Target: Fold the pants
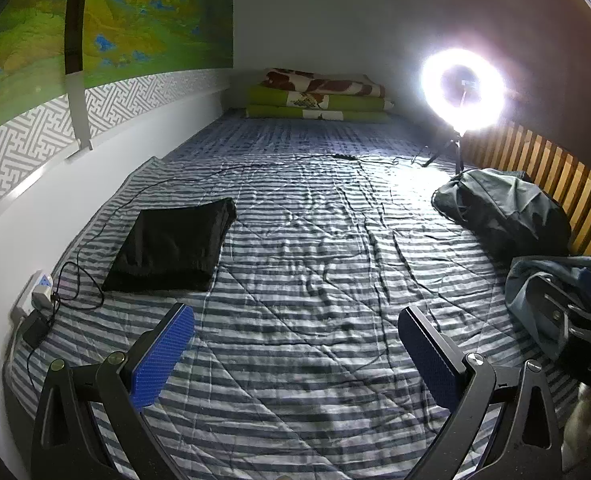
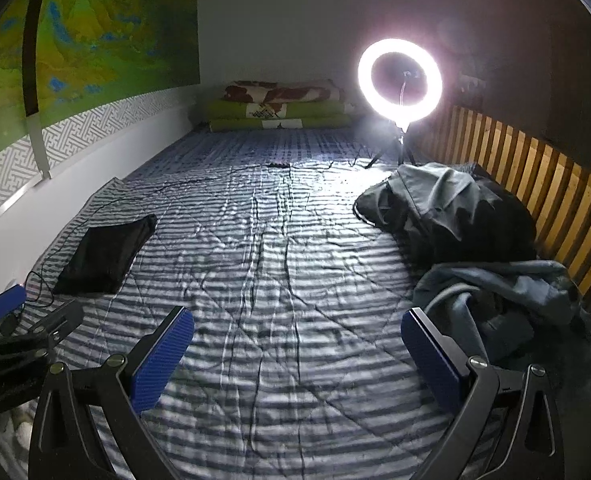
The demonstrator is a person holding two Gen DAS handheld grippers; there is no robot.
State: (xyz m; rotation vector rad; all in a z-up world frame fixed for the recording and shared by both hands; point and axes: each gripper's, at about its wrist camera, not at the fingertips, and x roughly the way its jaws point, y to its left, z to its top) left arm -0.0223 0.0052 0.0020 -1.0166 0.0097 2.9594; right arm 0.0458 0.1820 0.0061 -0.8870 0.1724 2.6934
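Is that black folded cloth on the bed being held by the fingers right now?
No, the black folded cloth lies alone on the striped quilt, well ahead of the open fingers.

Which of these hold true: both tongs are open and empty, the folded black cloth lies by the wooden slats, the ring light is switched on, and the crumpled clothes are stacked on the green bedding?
1. Both the left tongs and the right tongs are open and empty. True.
2. The folded black cloth lies by the wooden slats. False: it lies on the opposite side, near the white wall.
3. The ring light is on. True.
4. The crumpled clothes are stacked on the green bedding. False: they lie on the striped quilt beside the slats.
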